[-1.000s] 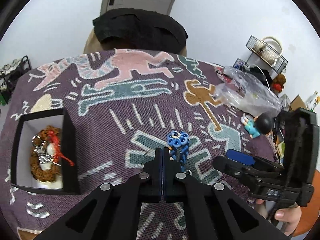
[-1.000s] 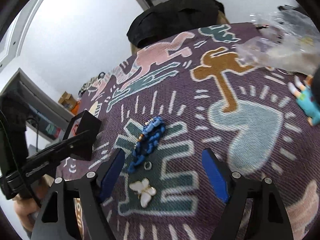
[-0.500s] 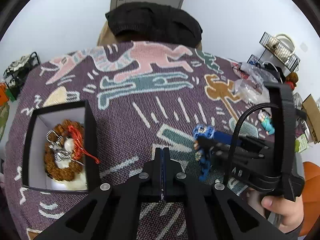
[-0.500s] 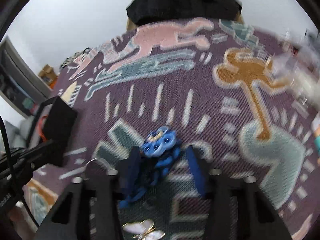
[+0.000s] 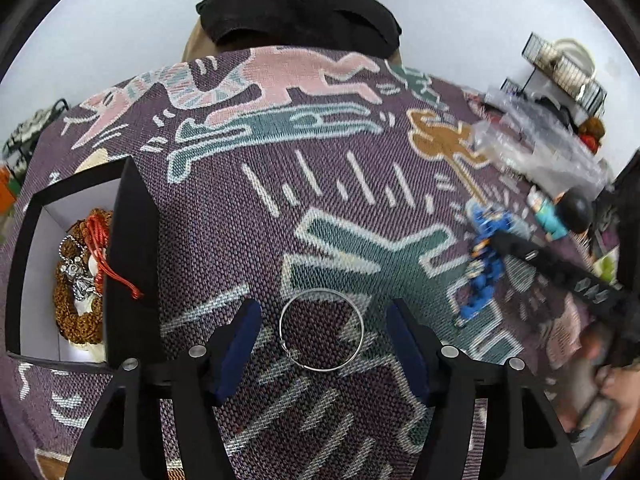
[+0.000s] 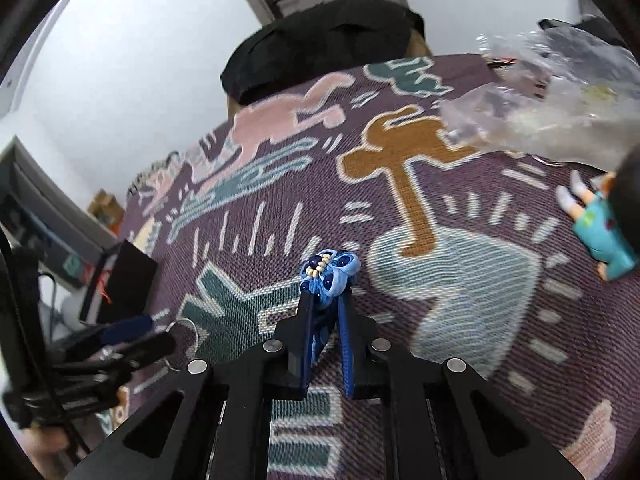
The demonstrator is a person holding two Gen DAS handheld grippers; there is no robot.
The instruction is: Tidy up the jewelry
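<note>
**Now both grippers had a job**

Just a moment before, the left gripper (image 5: 322, 344) was pressed together over the cloth. At this moment its blue pads were spread wide, with the thin silver ring (image 5: 322, 330) lying flat between them, low in the middle of the left view. The black box (image 5: 132, 248) sat at the left edge, with brown beads and a red cord inside. Further right, the right gripper (image 6: 325, 312) had gone from wide apart to pinching the blue charm (image 6: 330, 270), near the middle of its view. So the charm looked ready to lift and carry to the box, and the ring looked next.
</note>
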